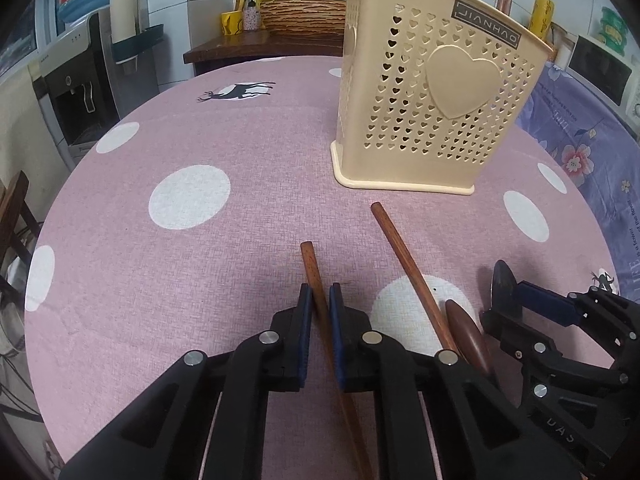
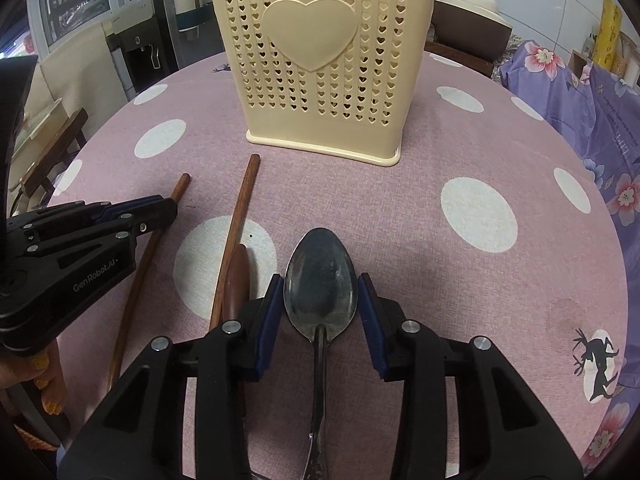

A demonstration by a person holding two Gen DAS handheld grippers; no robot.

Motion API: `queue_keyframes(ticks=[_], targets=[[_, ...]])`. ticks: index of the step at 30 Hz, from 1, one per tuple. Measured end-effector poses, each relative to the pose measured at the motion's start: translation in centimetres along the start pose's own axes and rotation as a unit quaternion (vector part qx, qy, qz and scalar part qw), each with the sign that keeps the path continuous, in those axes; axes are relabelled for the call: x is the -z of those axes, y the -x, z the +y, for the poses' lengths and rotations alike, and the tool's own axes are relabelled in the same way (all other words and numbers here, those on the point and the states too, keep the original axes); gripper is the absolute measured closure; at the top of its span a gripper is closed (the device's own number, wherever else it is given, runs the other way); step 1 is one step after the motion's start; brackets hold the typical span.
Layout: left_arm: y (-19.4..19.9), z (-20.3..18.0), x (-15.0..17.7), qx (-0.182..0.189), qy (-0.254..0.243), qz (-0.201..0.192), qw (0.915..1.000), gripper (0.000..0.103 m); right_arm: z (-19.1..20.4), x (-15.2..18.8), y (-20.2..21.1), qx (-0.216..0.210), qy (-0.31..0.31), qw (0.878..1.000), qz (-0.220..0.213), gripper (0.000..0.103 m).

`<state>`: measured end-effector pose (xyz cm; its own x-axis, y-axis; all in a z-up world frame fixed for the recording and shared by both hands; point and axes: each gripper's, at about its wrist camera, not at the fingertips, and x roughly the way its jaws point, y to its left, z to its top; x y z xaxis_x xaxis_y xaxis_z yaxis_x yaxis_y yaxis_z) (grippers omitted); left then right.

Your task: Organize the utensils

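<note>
A cream utensil holder [image 1: 432, 92] with heart-shaped holes stands on the pink table; it also shows in the right wrist view [image 2: 320, 64]. My left gripper [image 1: 320, 300] is shut on a wooden chopstick [image 1: 314, 276] lying on the cloth. A second chopstick [image 1: 408, 272] and a brown wooden handle [image 1: 468, 332] lie to its right. My right gripper [image 2: 320, 292] is open, its pads on either side of a metal spoon [image 2: 320, 272] that lies bowl-up on the table. The right gripper also shows in the left wrist view [image 1: 520, 300].
The round table [image 2: 460, 152] has a pink cloth with white dots. A water dispenser [image 1: 76, 92] stands at far left, a wooden side table with bottles [image 1: 264, 36] behind, and purple flowered fabric [image 2: 592, 120] at right.
</note>
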<state>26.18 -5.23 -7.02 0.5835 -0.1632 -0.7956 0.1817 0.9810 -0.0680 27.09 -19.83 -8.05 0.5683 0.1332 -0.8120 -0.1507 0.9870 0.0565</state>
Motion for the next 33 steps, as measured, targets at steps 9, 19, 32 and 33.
queue_keyframes(ticks=[9,19,32,33], targets=[[0.3,0.0,-0.3,0.022,0.007,-0.008,0.9997,0.095,-1.2,0.2,2.2,-0.026,-0.014,0.999,-0.039,0.065],[8.6,0.7,-1.8,0.080,0.023,-0.105,0.9910,0.095,-3.9,-0.2,8.9,-0.054,-0.056,0.989,-0.122,0.065],[15.8,1.1,-1.4,0.106,0.026,-0.188,0.9761,0.095,-5.4,0.7,14.4,-0.071,-0.070,0.975,-0.200,0.065],[15.9,1.1,-1.3,0.107,0.026,-0.188,0.9761,0.095,-5.4,0.7,14.3,-0.072,-0.072,0.974,-0.201,0.065]])
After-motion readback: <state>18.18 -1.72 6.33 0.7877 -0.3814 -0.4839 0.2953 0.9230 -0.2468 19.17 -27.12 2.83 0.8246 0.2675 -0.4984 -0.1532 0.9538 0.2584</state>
